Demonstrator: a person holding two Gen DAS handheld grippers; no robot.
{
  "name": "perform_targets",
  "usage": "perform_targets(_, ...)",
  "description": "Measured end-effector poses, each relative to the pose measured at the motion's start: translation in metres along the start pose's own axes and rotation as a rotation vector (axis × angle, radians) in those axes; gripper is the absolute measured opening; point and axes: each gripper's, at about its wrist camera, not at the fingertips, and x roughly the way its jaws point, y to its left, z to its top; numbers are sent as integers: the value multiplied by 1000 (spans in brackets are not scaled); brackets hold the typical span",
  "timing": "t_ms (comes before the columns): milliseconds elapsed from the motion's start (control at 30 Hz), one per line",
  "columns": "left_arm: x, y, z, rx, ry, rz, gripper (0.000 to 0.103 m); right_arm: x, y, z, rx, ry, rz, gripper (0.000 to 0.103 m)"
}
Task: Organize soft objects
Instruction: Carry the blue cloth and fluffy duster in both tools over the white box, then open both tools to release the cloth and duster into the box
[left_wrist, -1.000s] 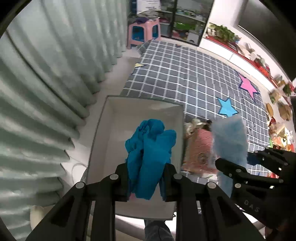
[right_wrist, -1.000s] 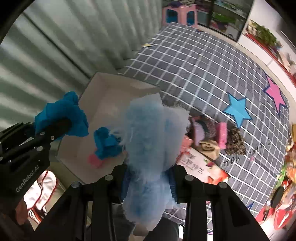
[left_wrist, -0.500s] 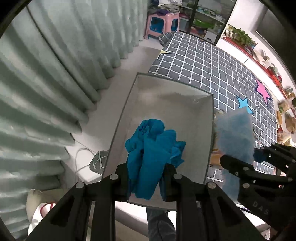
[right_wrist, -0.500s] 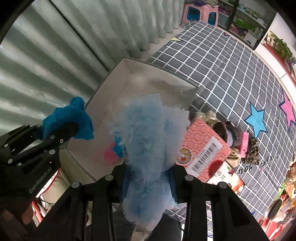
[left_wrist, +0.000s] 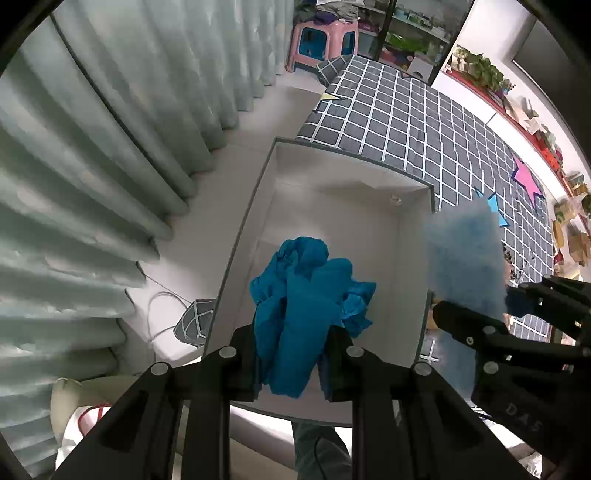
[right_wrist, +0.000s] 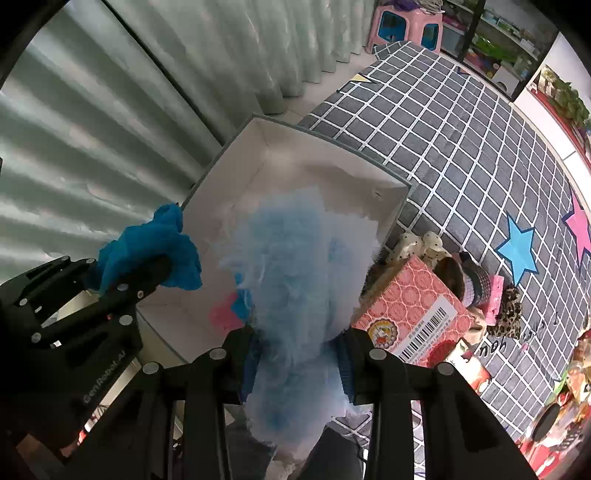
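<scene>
My left gripper (left_wrist: 291, 354) is shut on a crumpled teal cloth (left_wrist: 303, 295) and holds it above the near end of a white open box (left_wrist: 369, 192). The teal cloth also shows in the right wrist view (right_wrist: 147, 254). My right gripper (right_wrist: 299, 354) is shut on a fluffy light-blue item (right_wrist: 295, 266), held above the box (right_wrist: 288, 162) near its right wall. The fluffy item also shows in the left wrist view (left_wrist: 465, 254). A pink and blue item (right_wrist: 229, 314) lies on the box floor.
A grey checked mat (right_wrist: 461, 129) with star shapes lies right of the box. A red patterned carton (right_wrist: 410, 314) and several small soft items (right_wrist: 480, 288) sit beside the box. Pale curtains (left_wrist: 92, 147) hang at the left. A pink stool (left_wrist: 321, 40) stands far back.
Both grippers have moved left and forward over the box with their loads still held. The box now fills more of both views.
</scene>
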Motion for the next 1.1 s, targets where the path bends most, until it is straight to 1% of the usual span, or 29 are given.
perform_targets(367, 17, -1, 15, 13, 29, -6, 25, 11, 1, 16, 16, 16, 0, 38)
perform_targets(633, 32, -3, 26, 28, 51, 4, 25, 22, -7, 30, 50, 31, 5, 38)
perform_targets(1100, 56, -9, 37, 40, 95, 16, 25, 38, -16, 42, 95, 52, 13, 38)
